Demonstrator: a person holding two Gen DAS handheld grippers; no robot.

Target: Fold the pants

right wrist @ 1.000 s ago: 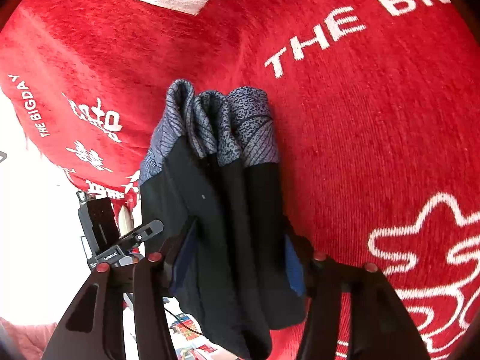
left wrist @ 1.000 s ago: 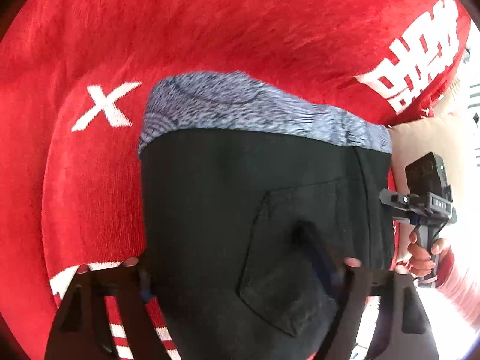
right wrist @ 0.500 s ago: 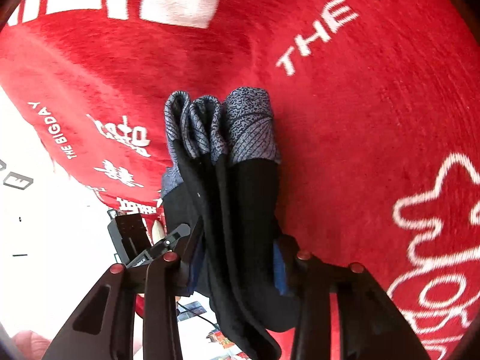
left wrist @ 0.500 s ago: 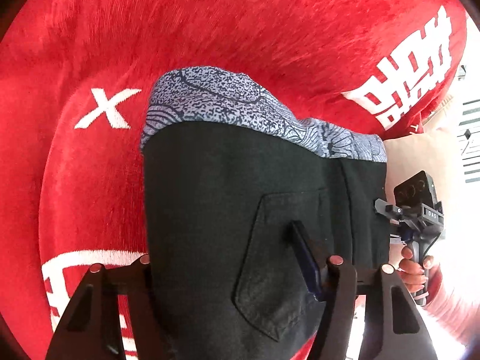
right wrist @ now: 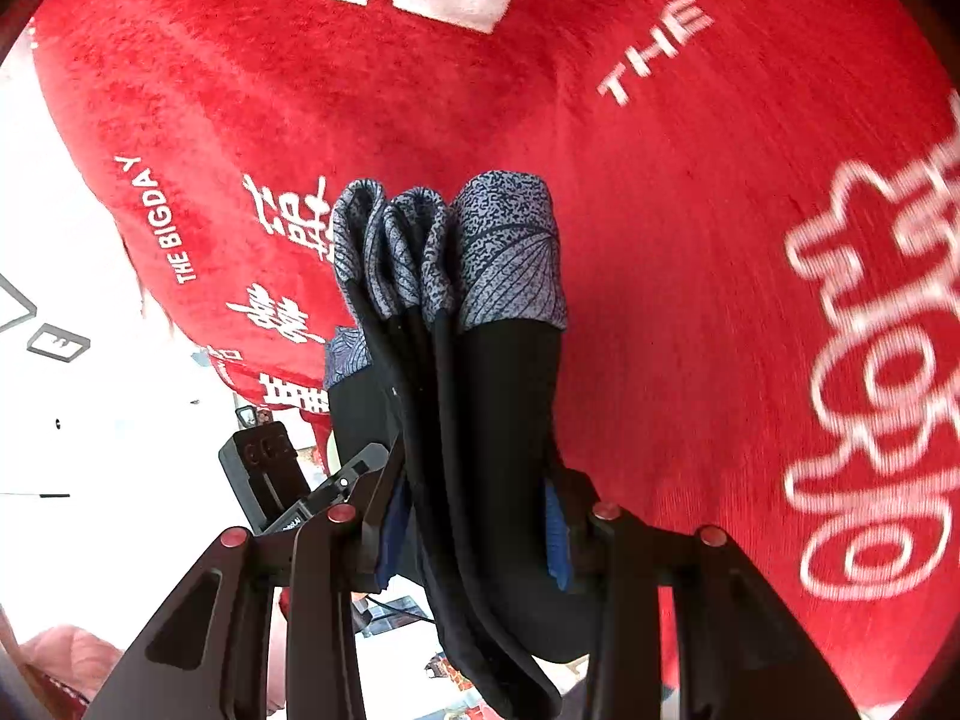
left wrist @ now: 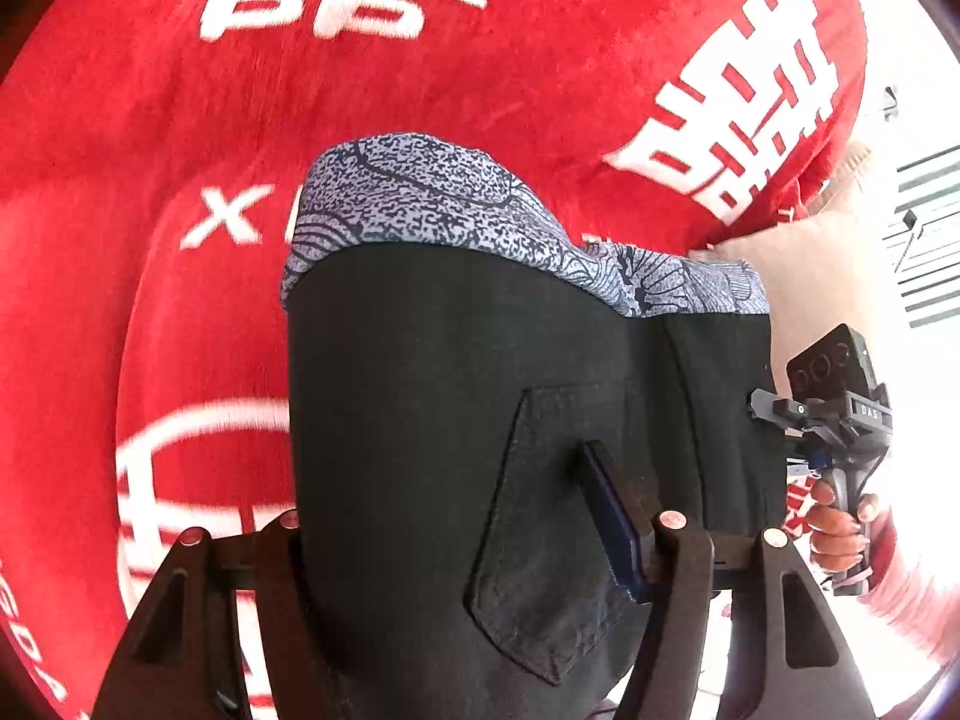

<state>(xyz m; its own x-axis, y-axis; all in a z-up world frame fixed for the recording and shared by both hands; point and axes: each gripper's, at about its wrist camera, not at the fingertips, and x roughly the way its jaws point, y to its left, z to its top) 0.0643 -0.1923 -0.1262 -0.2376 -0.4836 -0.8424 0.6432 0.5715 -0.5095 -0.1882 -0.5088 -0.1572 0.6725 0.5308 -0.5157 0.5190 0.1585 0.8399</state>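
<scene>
The pants (left wrist: 432, 396) are black with a blue-grey patterned band (left wrist: 456, 210) at their far edge and a back pocket (left wrist: 540, 540). Both grippers hold them in the air above the red blanket. My left gripper (left wrist: 456, 540) is shut on the black cloth near the pocket. My right gripper (right wrist: 474, 528) is shut on the bunched, folded layers of the pants (right wrist: 480, 396), whose patterned band (right wrist: 480, 252) points away. The right gripper also shows in the left wrist view (left wrist: 834, 420), at the pants' right edge.
A red plush blanket (left wrist: 480, 60) with white lettering and characters lies under the pants and also fills the right wrist view (right wrist: 690, 210). Its edge and a pale floor show at the right (left wrist: 828, 276) and at the left of the right wrist view (right wrist: 90, 408).
Both grippers have carried the held pants across the blanket; the printed characters have shifted in both views. The pants hang a little higher above the blanket. Both grips are unchanged.
</scene>
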